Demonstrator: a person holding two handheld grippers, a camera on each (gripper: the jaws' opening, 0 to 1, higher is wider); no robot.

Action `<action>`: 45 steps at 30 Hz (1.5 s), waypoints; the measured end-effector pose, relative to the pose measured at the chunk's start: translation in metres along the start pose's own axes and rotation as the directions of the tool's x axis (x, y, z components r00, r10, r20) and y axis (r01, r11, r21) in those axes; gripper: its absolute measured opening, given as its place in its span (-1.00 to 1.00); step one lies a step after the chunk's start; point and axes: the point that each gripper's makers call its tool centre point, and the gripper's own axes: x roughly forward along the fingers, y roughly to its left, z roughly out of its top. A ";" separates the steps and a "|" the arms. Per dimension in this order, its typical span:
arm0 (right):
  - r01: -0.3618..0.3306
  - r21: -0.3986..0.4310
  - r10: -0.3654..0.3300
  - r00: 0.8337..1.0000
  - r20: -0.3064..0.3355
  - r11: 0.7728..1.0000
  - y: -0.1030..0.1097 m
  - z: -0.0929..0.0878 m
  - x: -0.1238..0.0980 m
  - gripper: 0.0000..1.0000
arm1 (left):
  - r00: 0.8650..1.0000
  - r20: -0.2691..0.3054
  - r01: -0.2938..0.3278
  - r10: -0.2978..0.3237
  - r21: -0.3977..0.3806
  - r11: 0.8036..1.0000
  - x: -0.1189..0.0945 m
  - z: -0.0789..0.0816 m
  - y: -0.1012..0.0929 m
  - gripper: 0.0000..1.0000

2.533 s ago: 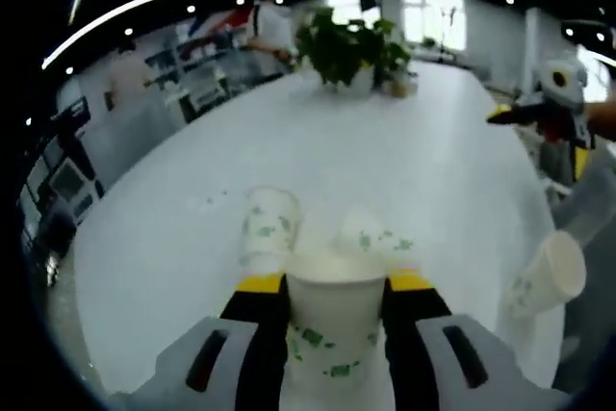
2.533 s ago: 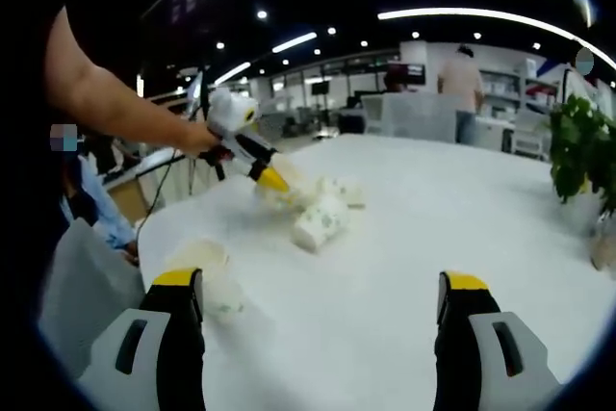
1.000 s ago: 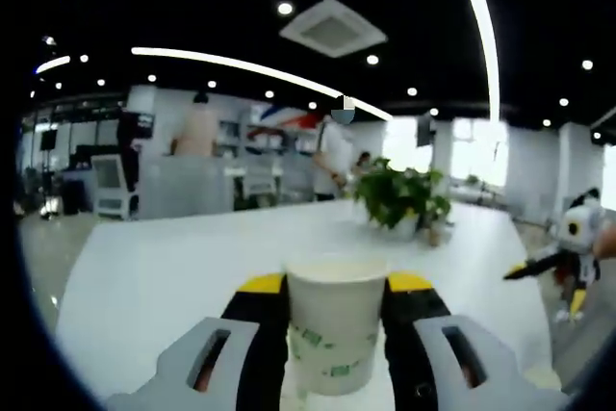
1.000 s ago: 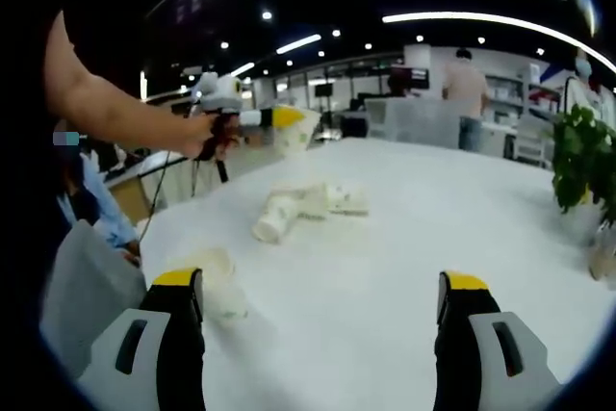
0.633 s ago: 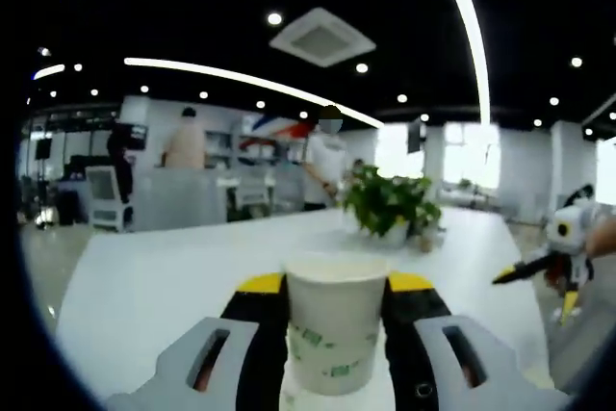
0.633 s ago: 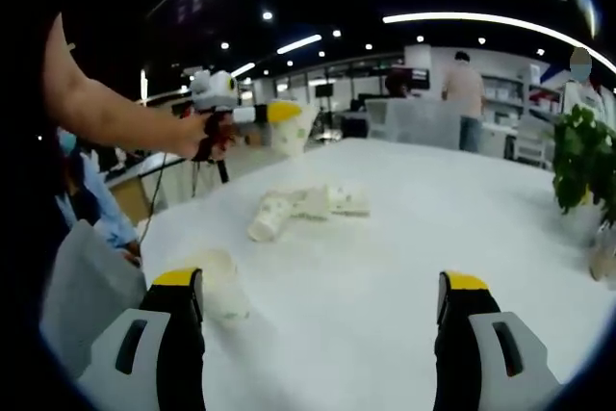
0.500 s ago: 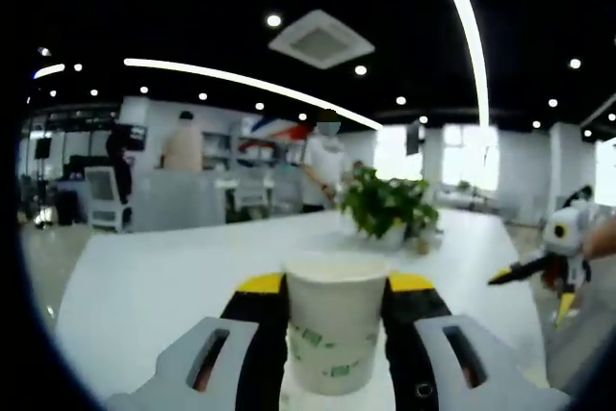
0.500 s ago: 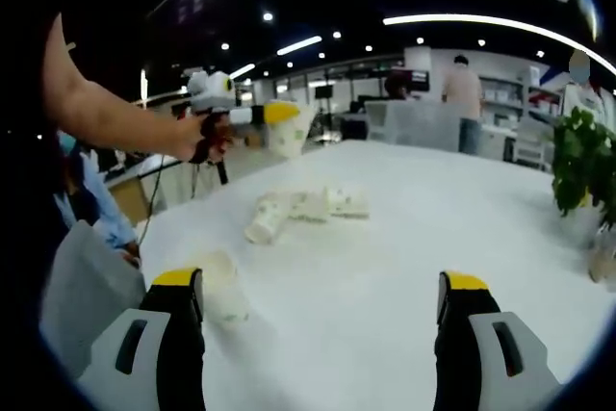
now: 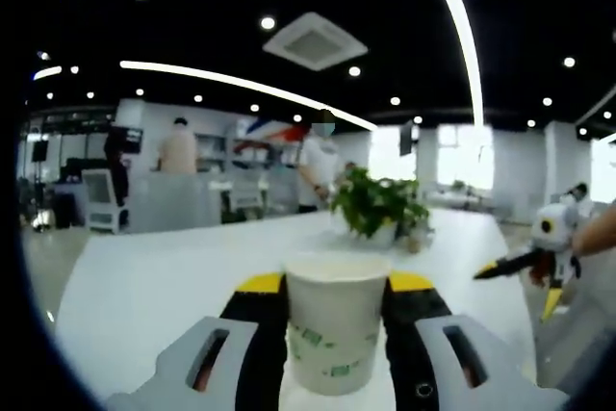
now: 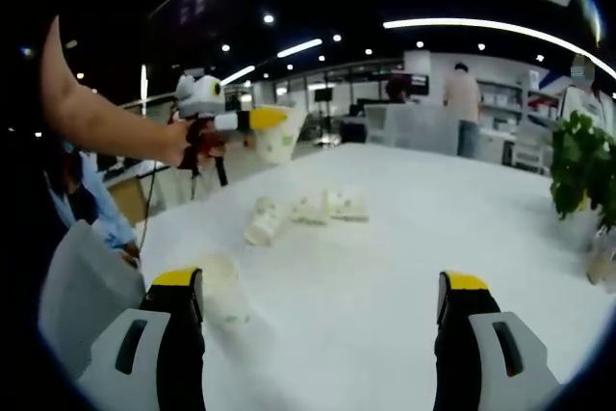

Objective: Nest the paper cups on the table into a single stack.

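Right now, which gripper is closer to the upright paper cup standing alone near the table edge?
Right. The upright cup sits just beside the open right gripper, by its left-hand jaw. The left gripper is raised well above the table, clamping another cup.

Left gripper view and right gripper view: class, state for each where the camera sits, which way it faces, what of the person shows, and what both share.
Left gripper view: rides the left gripper, shut on an upright paper cup, facing the potted plant; a forearm shows.
Right gripper view: rides the open right gripper, facing the cups lying on the table; the person's arm shows.
Shared: the white table, plant, held cup.
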 end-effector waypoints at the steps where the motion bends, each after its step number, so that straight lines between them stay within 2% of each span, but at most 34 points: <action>1: 0.000 -0.002 0.000 1.000 0.002 1.000 0.001 0.000 0.000 1.00 | 1.000 0.001 0.000 0.000 0.001 1.000 -0.001 0.000 -0.001 -0.26; 14: -0.001 -0.004 0.001 1.000 0.005 1.000 0.003 0.001 -0.003 1.00 | 0.999 0.024 0.029 -0.029 0.014 1.000 -0.006 0.010 -0.020 -0.27; 26: 0.008 -0.010 -0.008 1.000 0.008 1.000 0.001 0.000 -0.006 1.00 | 0.998 0.016 0.064 -0.064 0.016 0.998 -0.009 0.007 -0.039 -0.25; 45: 0.014 -0.011 -0.014 1.000 0.017 1.000 0.003 0.001 -0.008 1.00 | 0.996 0.040 0.084 -0.084 0.009 0.996 -0.025 0.009 -0.067 -0.26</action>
